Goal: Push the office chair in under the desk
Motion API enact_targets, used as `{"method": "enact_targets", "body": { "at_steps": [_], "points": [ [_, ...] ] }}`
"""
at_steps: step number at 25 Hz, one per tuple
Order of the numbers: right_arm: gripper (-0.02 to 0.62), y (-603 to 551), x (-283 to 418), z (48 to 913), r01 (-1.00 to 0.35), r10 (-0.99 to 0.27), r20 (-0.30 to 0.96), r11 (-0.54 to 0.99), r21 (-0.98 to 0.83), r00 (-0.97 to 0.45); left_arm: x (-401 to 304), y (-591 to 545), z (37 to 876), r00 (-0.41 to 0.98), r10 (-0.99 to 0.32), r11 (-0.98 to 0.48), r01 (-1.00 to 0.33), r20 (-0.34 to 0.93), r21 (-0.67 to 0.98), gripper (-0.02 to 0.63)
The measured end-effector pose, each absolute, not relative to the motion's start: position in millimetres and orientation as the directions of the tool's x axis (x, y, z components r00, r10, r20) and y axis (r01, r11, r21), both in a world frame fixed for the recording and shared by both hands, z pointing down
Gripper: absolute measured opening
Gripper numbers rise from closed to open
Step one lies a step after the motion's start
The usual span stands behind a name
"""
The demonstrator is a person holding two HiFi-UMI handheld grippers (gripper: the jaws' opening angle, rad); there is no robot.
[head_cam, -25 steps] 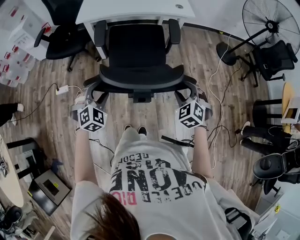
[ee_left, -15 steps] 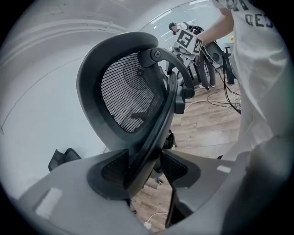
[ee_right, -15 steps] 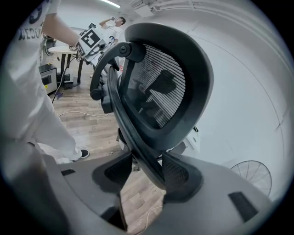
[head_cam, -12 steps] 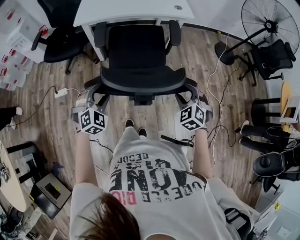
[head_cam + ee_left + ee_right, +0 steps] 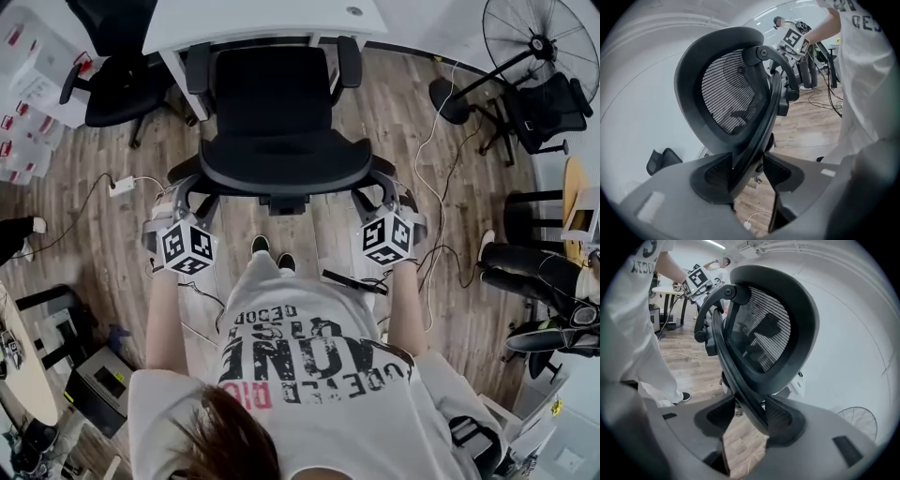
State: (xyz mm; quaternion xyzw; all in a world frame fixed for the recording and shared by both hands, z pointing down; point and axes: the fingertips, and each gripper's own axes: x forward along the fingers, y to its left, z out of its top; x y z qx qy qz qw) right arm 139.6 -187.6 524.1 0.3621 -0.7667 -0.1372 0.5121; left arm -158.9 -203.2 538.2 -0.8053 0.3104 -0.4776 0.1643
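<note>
As held, left hand-held gripper (image 5: 745, 173): jaws closed down on the left rim of the backrest (image 5: 281, 171); rigid frame sits between the pads.
Right hand-held gripper (image 5: 746, 417): likewise clamped on the right rim, level with the left one.
Office chair (image 5: 277, 108): directly ahead of the person, backrest nearest, seat front at the edge of the desk (image 5: 262, 19), armrests (image 5: 348, 64) just reaching it; judged partly in.
Handling: judged fairly heavy but free-rolling on the wood floor (image 5: 94, 187); base is hidden beneath the seat. Mesh panel (image 5: 729, 96) looks yielding, so the stiff rim is the proper hold. Uneven pressure would likely swivel the seat; a high push may tilt the backrest.
Head view only: armrest position against the desk, the neighbouring chair (image 5: 122, 80), the fan (image 5: 534, 42).
Gripper views only: pad contact on the rim, mesh weave, and each opposite marker cube (image 5: 796, 40) across the backrest.
</note>
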Motion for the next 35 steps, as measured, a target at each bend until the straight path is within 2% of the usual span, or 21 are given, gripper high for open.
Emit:
{"method": "enact_targets", "body": {
  "at_steps": [35],
  "points": [
    [0.196, -211.0, 159.8, 526.0, -0.375, -0.658, 0.717, 0.740, 0.559, -0.231, -137.8, -206.7, 537.0, 0.362, -0.682, -0.731, -0.354, 0.635, -0.583, 0.213]
  ]
}}
